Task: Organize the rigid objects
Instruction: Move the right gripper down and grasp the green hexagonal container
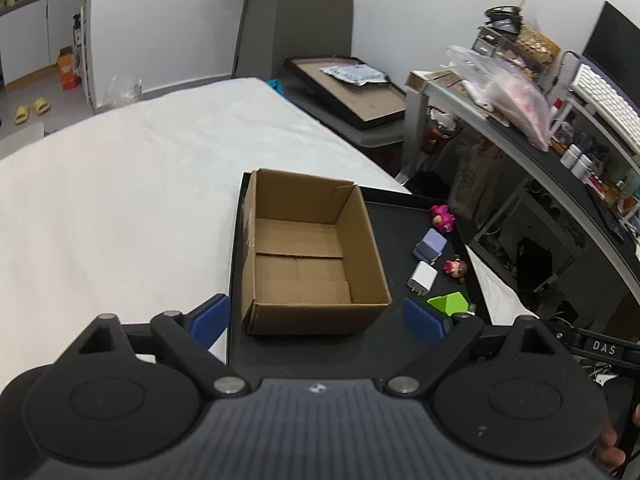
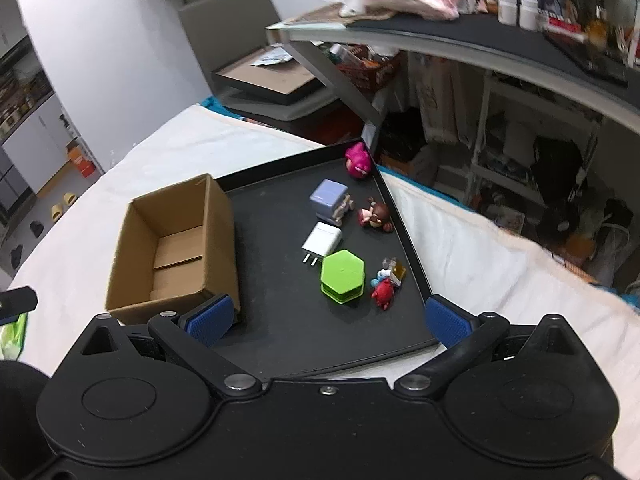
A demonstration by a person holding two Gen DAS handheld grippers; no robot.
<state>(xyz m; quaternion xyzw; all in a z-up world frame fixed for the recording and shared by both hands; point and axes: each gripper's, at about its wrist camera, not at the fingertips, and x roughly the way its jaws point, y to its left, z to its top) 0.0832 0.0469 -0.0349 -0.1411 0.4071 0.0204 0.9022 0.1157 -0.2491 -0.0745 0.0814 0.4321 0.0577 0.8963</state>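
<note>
- Right gripper point(image 2: 328, 318) spread wide, holding nothing; hovers low centre of right wrist view, above the near edge of the black tray point(image 2: 280, 320).
- Green hexagonal case point(image 2: 342, 276) lies just ahead of it, mid-frame, slightly right of centre; nearest item to these jaws.
- Left gripper point(image 1: 316, 318) also spread, empty, facing the cardboard box point(image 1: 308, 252); the items sit at right of its frame, so the right hand looks better placed.
- Box: one, empty, left part of tray.
- Count on tray: one white charger point(image 2: 322, 240), one lilac cube point(image 2: 329, 196), one pink figure point(image 2: 358, 160), one brown-haired figure point(image 2: 374, 214), one red-and-blue figure cluster point(image 2: 385, 282).
</note>
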